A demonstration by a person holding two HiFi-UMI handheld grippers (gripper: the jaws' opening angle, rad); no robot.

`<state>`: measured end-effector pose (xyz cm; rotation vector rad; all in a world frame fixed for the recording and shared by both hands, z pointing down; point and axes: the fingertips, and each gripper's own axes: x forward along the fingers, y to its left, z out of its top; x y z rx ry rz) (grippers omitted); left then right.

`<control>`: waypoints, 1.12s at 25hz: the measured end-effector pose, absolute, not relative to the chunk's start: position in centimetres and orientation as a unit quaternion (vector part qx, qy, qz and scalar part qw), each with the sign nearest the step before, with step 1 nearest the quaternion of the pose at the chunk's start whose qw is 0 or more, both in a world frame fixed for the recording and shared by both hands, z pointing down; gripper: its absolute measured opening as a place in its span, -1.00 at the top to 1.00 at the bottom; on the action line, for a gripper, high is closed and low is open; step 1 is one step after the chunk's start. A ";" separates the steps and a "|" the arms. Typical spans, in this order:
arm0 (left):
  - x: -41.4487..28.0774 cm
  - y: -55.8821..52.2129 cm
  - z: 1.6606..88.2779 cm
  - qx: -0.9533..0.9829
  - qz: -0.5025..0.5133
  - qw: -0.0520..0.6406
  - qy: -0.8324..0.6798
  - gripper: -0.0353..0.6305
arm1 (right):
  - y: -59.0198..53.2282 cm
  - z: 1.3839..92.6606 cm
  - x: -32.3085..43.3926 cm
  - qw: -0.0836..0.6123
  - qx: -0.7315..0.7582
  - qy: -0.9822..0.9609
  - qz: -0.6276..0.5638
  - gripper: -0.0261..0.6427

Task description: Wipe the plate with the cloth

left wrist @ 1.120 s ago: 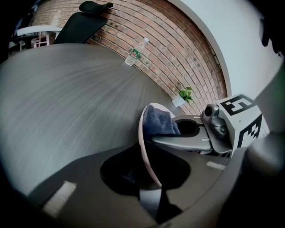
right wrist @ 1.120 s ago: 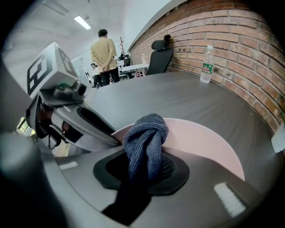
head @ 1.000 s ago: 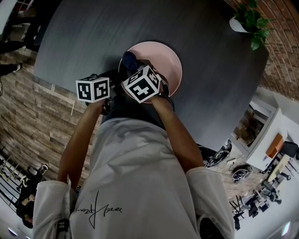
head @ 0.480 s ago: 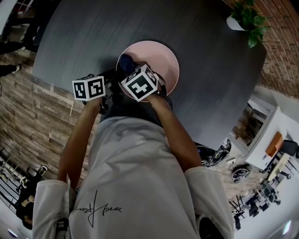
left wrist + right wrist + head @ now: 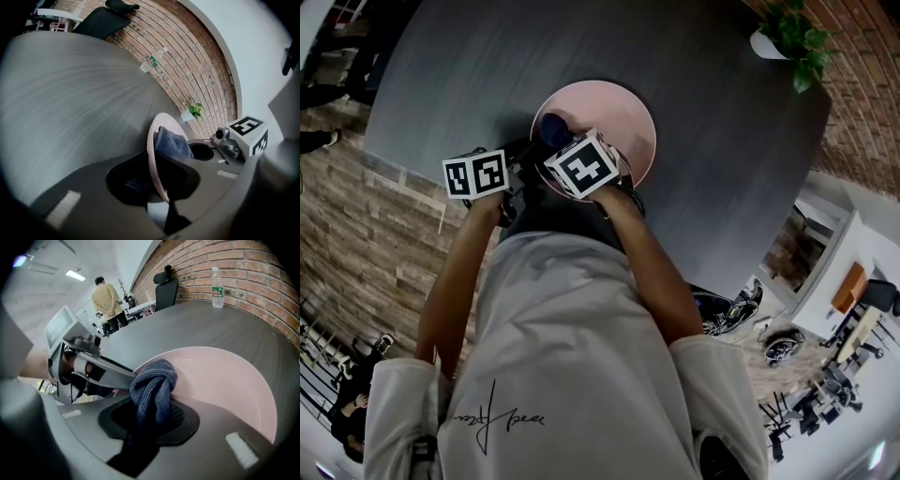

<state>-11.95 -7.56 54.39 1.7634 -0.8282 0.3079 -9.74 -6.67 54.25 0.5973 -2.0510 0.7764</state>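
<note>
A pink plate [image 5: 614, 117] lies near the front edge of the round dark grey table [image 5: 712, 159]. My left gripper [image 5: 157, 182] is shut on the plate's near rim [image 5: 153, 154], which I see edge-on between the jaws. My right gripper [image 5: 150, 420] is shut on a bunched dark blue cloth [image 5: 154, 390], and the cloth presses on the plate's inside [image 5: 229, 385] near its left rim. In the head view the cloth [image 5: 551, 128] shows just beyond the right gripper's marker cube [image 5: 583, 164]. The left cube [image 5: 476, 174] sits beside it, off the plate's left edge.
A potted plant [image 5: 792, 33] stands at the table's far right edge. A water bottle [image 5: 216, 288] stands on the far side of the table, with a black office chair [image 5: 165, 289] beyond it. A person [image 5: 107, 301] stands in the background. The table's front edge [image 5: 403, 169] runs just under the left gripper.
The cloth and right gripper have slid slightly leftward over the plate. Both grips are unchanged, and the plate looks barely moved.
</note>
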 end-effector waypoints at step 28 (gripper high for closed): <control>-11.0 -7.3 54.4 0.745 0.124 0.559 -0.342 0.70 | -3.4 54.4 -7.5 0.450 0.191 -0.795 0.358 0.58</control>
